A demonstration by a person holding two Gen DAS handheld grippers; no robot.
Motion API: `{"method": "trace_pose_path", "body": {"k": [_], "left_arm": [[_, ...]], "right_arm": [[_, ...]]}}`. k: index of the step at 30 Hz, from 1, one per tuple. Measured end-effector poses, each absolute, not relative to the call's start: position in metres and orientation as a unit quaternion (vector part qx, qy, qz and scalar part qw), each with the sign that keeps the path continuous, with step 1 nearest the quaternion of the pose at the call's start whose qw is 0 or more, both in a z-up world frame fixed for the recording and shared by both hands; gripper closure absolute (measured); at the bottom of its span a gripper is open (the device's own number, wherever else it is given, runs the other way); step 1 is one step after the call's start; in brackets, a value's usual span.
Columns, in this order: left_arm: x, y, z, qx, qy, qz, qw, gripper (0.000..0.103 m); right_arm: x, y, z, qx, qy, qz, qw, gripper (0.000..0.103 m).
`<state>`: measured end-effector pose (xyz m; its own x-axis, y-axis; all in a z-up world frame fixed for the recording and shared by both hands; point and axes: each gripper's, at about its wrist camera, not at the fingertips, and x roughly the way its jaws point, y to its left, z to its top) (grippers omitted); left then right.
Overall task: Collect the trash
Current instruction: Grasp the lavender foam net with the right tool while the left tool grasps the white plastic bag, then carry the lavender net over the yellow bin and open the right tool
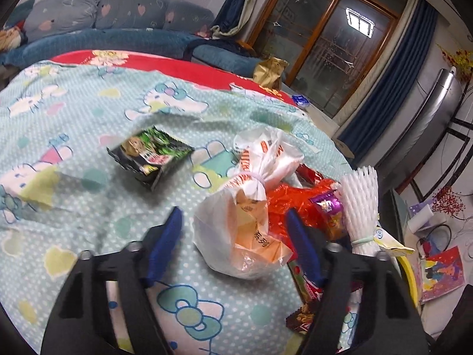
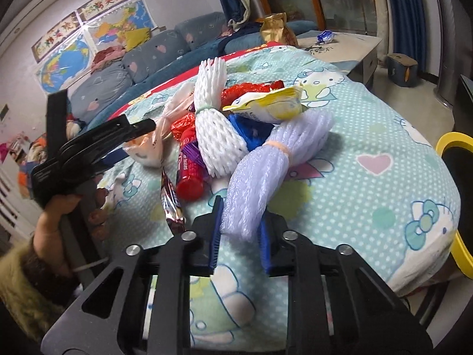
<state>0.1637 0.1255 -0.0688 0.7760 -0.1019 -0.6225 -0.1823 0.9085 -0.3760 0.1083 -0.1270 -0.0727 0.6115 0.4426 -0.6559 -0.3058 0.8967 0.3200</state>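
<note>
A heap of trash lies on the Hello Kitty cloth [image 1: 74,136]. My left gripper [image 1: 233,230] is open, its blue fingers on either side of a tied white and orange plastic bag [image 1: 242,230]. A black and green snack packet [image 1: 149,155] lies apart, farther left. My right gripper [image 2: 241,222] is shut on the near end of a pale purple foam net [image 2: 260,174]. A white foam net [image 2: 215,124], a yellow wrapper [image 2: 272,103], red wrappers [image 2: 189,165] and a brown candy wrapper [image 2: 171,204] lie beyond it. The left gripper also shows in the right wrist view [image 2: 97,145].
A yellow-rimmed black bin [image 2: 458,201] stands at the table's right edge. A gold bag [image 2: 278,29] and a grey side table [image 2: 348,44] are behind. A blue sofa [image 1: 118,29] runs along the far side. Papers lie on the floor [image 1: 440,269].
</note>
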Motion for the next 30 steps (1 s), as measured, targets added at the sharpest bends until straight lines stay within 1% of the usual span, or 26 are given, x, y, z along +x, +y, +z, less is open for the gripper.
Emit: {"method": "trace_pose_path", "body": {"k": [2,4,7,12,20,25,30], "left_arm": [[0.164,0.121,-0.071,-0.207,0.338,0.018,0.918,0.050],[0.164,0.119,-0.070,-0.206,0.338,0.016,0.918,0.062],[0.161,0.117,-0.065,-0.203,0.330,0.016,0.922,0.073],[0.147,0.117,-0.046,-0.199,0.293,0.019,0.935,0.077],[0.120,0.108,-0.001,-0.179,0.231,0.007,0.956,0.078],[0.110,0.082,0.019,-0.162,0.216,-0.030,0.962,0.079],[0.104,0.050,0.024,-0.152,0.215,-0.066,0.962,0.079]], "right_arm": [[0.104,-0.133,-0.070,0.087,0.385,0.209,0.895,0.091],[0.100,-0.141,-0.069,0.088,0.385,0.204,0.896,0.092],[0.099,-0.150,-0.066,0.086,0.383,0.196,0.899,0.092],[0.094,-0.164,-0.058,0.078,0.369,0.183,0.908,0.093],[0.094,-0.184,-0.041,0.062,0.338,0.170,0.923,0.093],[0.093,-0.199,-0.028,0.050,0.315,0.161,0.934,0.093],[0.092,-0.216,-0.016,0.041,0.296,0.149,0.943,0.093]]}}
